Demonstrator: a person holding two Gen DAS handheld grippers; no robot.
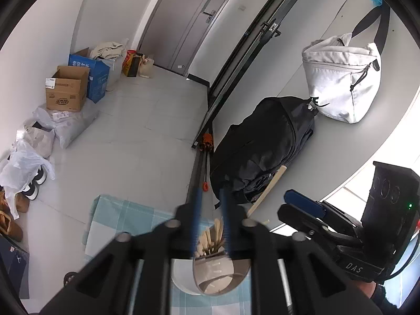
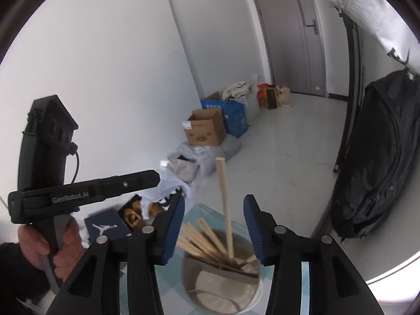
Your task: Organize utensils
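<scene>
A round grey holder (image 2: 223, 283) with a white rim stands on a blue checked cloth (image 2: 194, 210) and holds several wooden chopsticks (image 2: 202, 239). One chopstick (image 2: 225, 204) stands nearly upright in it, apart from both fingers. My right gripper (image 2: 214, 225) is open just above the holder, empty. In the left wrist view the holder (image 1: 212, 273) sits under my left gripper (image 1: 212, 220), whose jaws stand a little apart with nothing between them. The right gripper's body (image 1: 315, 215) shows at the right, with a chopstick (image 1: 266, 191) rising beside it.
A black backpack (image 1: 262, 147) and a white bag (image 1: 344, 78) are against the wall to the right. Cardboard boxes (image 1: 68, 89), plastic bags (image 1: 29, 162) and shoes lie along the left wall on the tiled floor. A grey door (image 1: 189, 18) is at the back.
</scene>
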